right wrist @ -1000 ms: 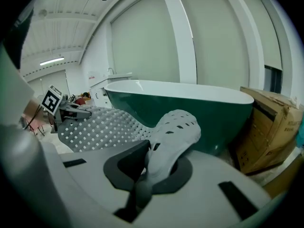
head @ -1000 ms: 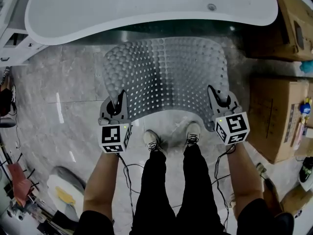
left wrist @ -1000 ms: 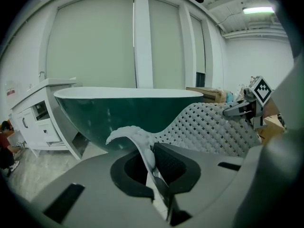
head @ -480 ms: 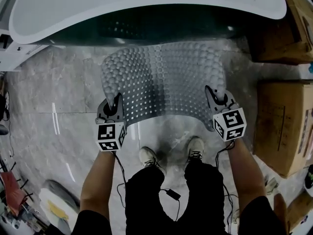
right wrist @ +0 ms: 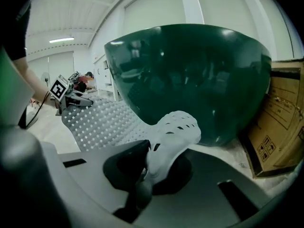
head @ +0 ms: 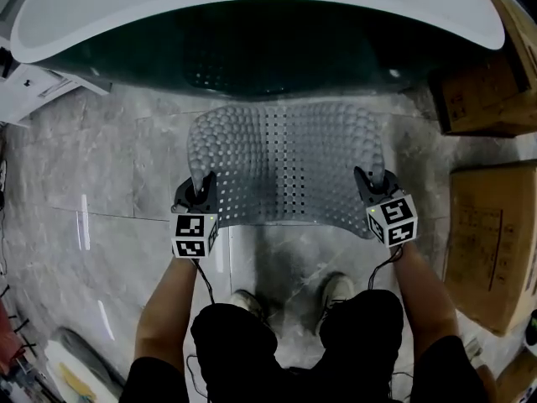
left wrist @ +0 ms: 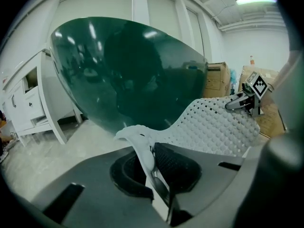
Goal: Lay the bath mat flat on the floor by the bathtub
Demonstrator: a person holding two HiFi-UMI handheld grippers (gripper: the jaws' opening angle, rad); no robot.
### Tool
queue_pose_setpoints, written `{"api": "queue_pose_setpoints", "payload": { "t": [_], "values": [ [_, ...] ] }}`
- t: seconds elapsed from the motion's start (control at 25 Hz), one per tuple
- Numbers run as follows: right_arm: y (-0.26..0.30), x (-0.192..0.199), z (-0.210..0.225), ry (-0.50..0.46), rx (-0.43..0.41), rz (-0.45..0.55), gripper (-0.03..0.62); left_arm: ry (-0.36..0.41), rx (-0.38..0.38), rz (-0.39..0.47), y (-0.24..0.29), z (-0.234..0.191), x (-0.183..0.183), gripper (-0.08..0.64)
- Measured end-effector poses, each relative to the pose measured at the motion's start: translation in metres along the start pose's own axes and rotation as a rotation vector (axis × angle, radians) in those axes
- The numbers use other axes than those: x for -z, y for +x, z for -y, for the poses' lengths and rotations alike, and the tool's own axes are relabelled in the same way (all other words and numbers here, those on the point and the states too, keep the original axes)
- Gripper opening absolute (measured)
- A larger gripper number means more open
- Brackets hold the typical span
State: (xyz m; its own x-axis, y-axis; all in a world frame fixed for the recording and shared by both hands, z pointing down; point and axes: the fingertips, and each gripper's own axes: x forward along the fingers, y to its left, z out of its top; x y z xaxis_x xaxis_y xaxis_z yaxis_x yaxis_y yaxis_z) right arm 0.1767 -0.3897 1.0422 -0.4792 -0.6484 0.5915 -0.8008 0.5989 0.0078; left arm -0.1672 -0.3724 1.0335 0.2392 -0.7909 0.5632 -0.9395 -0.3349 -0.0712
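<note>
Right hand-held gripper (head: 374,178) pinches bumpy mat (head: 285,162).

Cardboard boxes (head: 491,250) stand right; seemingly a white cabinet (head: 38,86) left.

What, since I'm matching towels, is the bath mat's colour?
Pale grey bath mat; head view best.

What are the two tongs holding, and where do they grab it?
The bath mat: left tongs pinch its near left corner, jaws opening; right tongs pinch its near right corner.
</note>
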Motion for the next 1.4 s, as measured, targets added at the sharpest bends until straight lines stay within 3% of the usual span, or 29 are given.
{"api": "queue_pose_setpoints", "payload": {
  "t": [0.2, 0.32, 0.64, 0.96, 1.24, 1.4],
  "values": [
    [0.037, 0.02, 0.004, -0.049, -0.023, -0.016, 0.031, 0.048, 0.012, -0.025, 0.027, -0.01, 0.031, 0.041],
    [0.054, 0.031, 0.002, -0.072, -0.03, -0.029, 0.031, 0.02, 0.003, -0.044, 0.036, -0.019, 0.043, 0.041],
    [0.067, 0.068, 0.028, 0.045, 0.028, -0.071, 0.031, 0.001, -0.039, -0.075, 0.05, -0.04, 0.061, 0.043],
    [0.072, 0.085, 0.037, 0.053, 0.07, -0.114, 0.055, 0.036, -0.063, -0.114, 0.059, -0.032, 0.073, 0.048],
    [0.078, 0.088, 0.044, 0.043, 0.067, -0.137, 0.072, 0.02, -0.089, -0.119, 0.059, -0.033, 0.079, 0.052],
    [0.08, 0.093, 0.052, 0.078, 0.11, -0.165, 0.1, 0.016, -0.109, -0.134, 0.056, -0.04, 0.083, 0.066]
  ]
}}
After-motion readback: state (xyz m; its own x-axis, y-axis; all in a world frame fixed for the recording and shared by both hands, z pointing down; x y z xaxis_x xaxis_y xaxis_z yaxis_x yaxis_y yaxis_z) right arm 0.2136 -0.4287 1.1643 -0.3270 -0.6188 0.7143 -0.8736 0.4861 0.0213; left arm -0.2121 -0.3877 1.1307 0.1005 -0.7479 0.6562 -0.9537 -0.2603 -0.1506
